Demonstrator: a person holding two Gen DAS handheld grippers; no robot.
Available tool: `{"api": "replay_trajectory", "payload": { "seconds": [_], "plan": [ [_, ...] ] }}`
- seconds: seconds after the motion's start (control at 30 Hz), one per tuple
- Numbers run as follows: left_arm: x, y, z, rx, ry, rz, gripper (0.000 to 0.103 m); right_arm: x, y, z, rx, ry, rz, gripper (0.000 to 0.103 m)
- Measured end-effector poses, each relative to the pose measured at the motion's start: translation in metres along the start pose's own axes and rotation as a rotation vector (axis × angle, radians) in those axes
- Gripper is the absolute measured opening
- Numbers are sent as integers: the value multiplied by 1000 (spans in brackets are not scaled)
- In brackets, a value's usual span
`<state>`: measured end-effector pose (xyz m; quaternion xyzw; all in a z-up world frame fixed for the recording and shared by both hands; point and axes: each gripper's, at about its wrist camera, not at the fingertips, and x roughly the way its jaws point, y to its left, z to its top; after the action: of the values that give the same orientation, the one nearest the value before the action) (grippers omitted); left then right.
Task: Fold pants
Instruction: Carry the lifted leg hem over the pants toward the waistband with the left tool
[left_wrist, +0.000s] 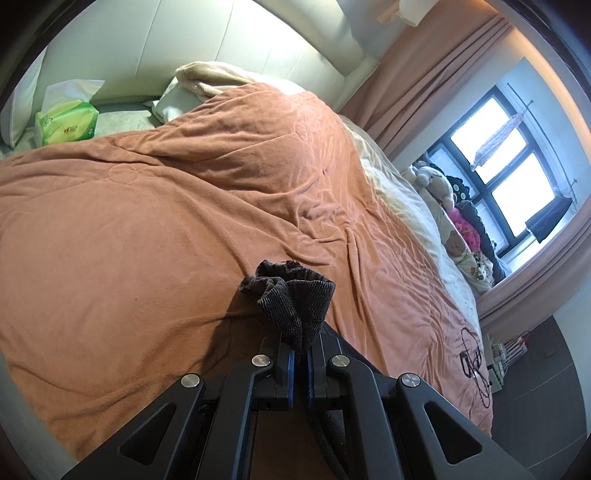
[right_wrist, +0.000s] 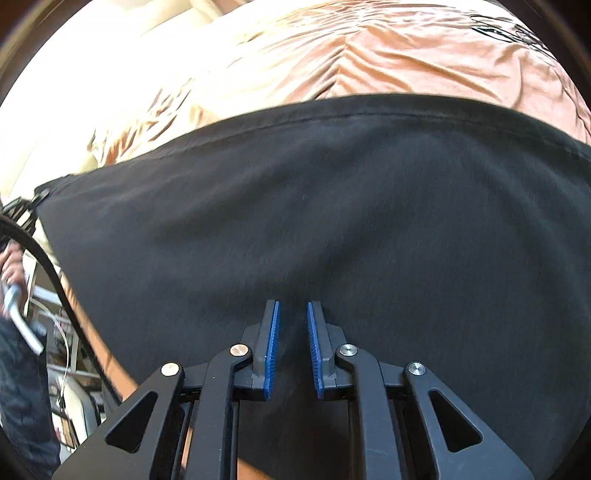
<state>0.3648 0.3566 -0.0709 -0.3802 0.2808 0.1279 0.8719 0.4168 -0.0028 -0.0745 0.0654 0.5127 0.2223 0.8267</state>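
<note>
A: Left wrist view first. What do you count?

B: One left gripper (left_wrist: 300, 347), its two blue-padded fingers pressed together on a bunched ribbed cuff of the dark grey knit pants (left_wrist: 291, 299). The cuff sprouts from the fingertips toward twelve o'clock, and more dark cloth hangs below between the finger arms at six.

A: And around it?

B: One rust-orange quilted bedspread (left_wrist: 166, 206) fills the middle. One green tissue pack (left_wrist: 66, 127) lies at ten o'clock, one cream pillow (left_wrist: 207, 79) at eleven, one white padded headboard (left_wrist: 221, 33) behind it. One pink curtain (left_wrist: 424, 74) hangs at one o'clock, one dark-framed window (left_wrist: 506, 162) sits at three, and a heap of plush toys (left_wrist: 447, 192) is piled beneath it; I cannot count those.

A: Right wrist view?

B: One right gripper (right_wrist: 293, 308), its two blue pads standing apart with a clear gap, clamping nothing. The pants spread as a broad dark sheet directly beyond the fingertips, from nine o'clock across to three, with a hemmed edge running along the top. I cannot tell whether the tips touch the cloth. The bedspread shows at twelve.

A: Anything at the edge?

B: One black cable (right_wrist: 62, 288) curves down at nine o'clock.
</note>
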Motion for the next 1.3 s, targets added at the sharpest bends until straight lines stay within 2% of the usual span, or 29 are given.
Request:
{"api": "replay_trajectory", "payload": {
  "seconds": [0.27, 0.43, 0.57, 0.7, 0.97, 1.1, 1.3],
  "plan": [
    [-9, -14, 1, 17, -9, -41, 5, 11, -9, 24, 27, -26, -44, 13],
    [-18, -34, 7, 48, -16, -78, 5, 7, 4, 11, 10, -4, -22, 13],
    [-28, -60, 12, 91, -29, -114, 5, 0, 10, -13, -5, 19, 11, 13],
    [-41, -95, 17, 142, -45, -161, 5, -8, 15, -40, -17, 36, 56, 13],
    [-67, -183, 18, 273, -66, -263, 5, -22, 14, -62, -13, 42, 116, 13],
    [-83, -228, 14, 343, -77, -322, 5, -43, 4, -59, -9, -12, 88, 13],
    [-91, -294, 2, 438, -65, -407, 5, -86, -13, -72, 43, -101, 66, 13]
  ]
}}
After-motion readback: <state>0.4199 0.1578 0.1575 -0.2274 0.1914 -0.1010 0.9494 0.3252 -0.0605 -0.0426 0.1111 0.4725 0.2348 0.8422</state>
